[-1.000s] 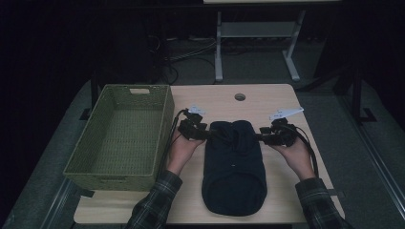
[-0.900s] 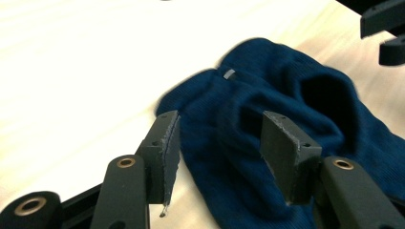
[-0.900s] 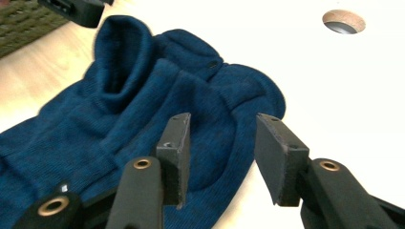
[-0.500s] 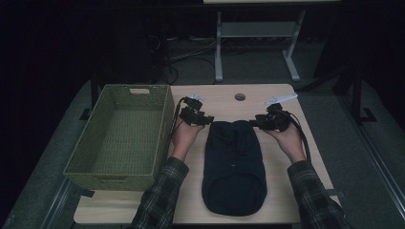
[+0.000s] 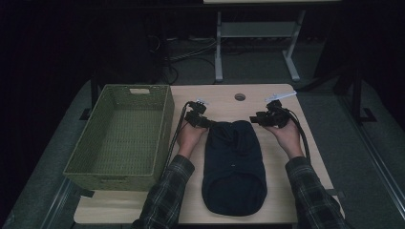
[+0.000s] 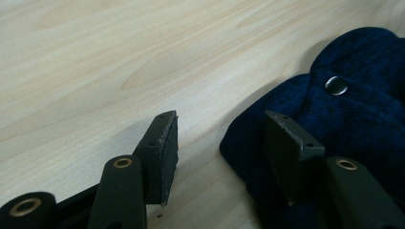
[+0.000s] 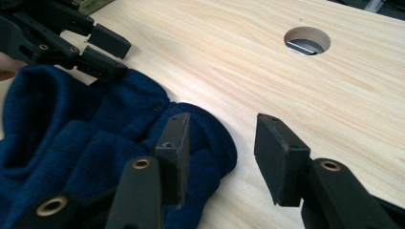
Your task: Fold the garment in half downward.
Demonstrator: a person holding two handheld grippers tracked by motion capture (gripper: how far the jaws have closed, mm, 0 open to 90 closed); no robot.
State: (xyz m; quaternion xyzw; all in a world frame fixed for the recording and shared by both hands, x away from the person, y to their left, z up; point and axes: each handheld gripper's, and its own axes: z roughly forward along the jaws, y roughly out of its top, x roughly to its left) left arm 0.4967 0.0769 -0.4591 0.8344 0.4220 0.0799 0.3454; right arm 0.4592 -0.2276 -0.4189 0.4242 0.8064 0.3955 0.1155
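1. Both forearms, in plaid sleeves, reach in from the near edge.
2. The left gripper [image 5: 206, 123] sits low, its jaws parted with a clear gap between them.
3. The right gripper [image 5: 254, 119] points inward toward the left one, its jaws parted too.
4. The two grippers are well apart.

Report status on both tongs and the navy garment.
Left tongs open at navy garment top edge. Right tongs open at its far corner. Nothing gripped. Green basket sits left, no obstruction.
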